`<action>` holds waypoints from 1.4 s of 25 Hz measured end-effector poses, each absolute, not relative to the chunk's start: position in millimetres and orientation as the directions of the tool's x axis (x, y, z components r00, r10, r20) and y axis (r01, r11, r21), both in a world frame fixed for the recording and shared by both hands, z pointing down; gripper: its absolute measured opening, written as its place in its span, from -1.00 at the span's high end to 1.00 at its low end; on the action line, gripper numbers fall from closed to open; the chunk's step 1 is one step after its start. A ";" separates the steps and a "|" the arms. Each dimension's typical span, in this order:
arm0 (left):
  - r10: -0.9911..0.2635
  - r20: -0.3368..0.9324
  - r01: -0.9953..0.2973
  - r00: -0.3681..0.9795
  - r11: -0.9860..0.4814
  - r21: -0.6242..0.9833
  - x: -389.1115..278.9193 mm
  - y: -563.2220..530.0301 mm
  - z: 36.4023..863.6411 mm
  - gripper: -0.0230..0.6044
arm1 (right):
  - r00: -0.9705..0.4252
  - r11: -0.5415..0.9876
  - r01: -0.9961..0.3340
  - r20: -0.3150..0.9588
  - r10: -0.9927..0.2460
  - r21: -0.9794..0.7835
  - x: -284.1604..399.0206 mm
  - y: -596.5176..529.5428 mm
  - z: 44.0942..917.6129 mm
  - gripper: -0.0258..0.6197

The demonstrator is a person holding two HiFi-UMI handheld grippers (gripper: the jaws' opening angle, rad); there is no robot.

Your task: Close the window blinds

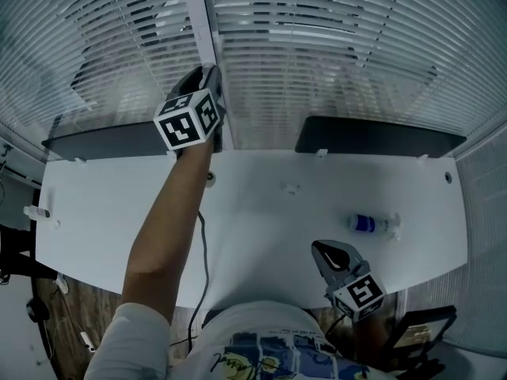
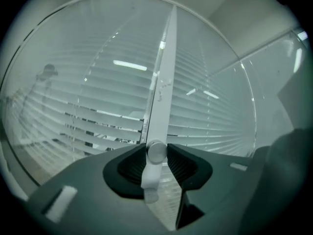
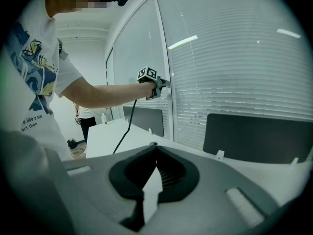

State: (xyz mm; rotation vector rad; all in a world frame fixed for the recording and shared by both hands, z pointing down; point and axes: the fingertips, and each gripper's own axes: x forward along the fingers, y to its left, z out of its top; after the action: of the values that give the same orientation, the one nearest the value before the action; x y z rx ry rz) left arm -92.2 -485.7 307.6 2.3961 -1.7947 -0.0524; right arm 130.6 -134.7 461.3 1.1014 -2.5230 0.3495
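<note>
White slatted blinds [image 1: 333, 38] cover the windows behind the desk, with their slats partly open on the left pane [image 2: 98, 111]. A white upright frame post [image 1: 198, 14] runs between the panes. In the left gripper view a small round knob [image 2: 157, 151] sits on that post [image 2: 164, 72], and my left gripper [image 2: 156, 156] is shut on it, one pad on each side. My left arm reaches across the desk to the post [image 1: 207, 77]. My right gripper [image 1: 326, 252] rests low over the near desk edge, shut and holding nothing [image 3: 155, 148].
A white desk [image 1: 261, 212] lies between me and the window. On its right part lies a water bottle [image 1: 371, 224]. Dark partition panels [image 1: 372, 137] stand along the desk's far edge. A black cable [image 1: 202, 244] trails from my left arm. A small white bottle [image 1: 36, 212] sits at the desk's left end.
</note>
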 end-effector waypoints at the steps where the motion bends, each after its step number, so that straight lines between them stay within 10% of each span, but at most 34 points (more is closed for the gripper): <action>1: -0.957 0.065 -0.958 0.283 -0.278 0.071 -91.3 -485.4 307.7 0.46 | -0.627 0.662 -0.745 0.420 -0.656 -0.077 132.4 -134.9 462.2 0.92; 11: -0.958 0.124 -0.621 0.260 -0.264 -0.738 -76.4 -474.3 312.0 0.32 | -0.629 0.660 -0.748 0.404 -0.665 -0.078 134.1 -135.6 460.7 0.91; 22: -0.968 0.144 -0.033 0.203 -0.154 -0.988 -69.2 -490.6 326.0 0.53 | -0.624 0.656 -0.750 0.413 -0.663 -0.081 134.7 -135.8 463.2 0.91; 35: -0.976 0.117 -0.612 0.182 -0.206 -0.764 -74.6 -491.7 317.0 0.53 | -0.616 0.653 -0.754 0.416 -0.668 -0.069 135.2 -138.2 459.4 0.91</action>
State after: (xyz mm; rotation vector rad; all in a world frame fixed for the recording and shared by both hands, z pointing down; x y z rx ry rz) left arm -74.6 -491.7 317.0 2.7769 -2.1802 1.2176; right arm 135.2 -138.2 459.4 1.1277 -2.5177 0.3376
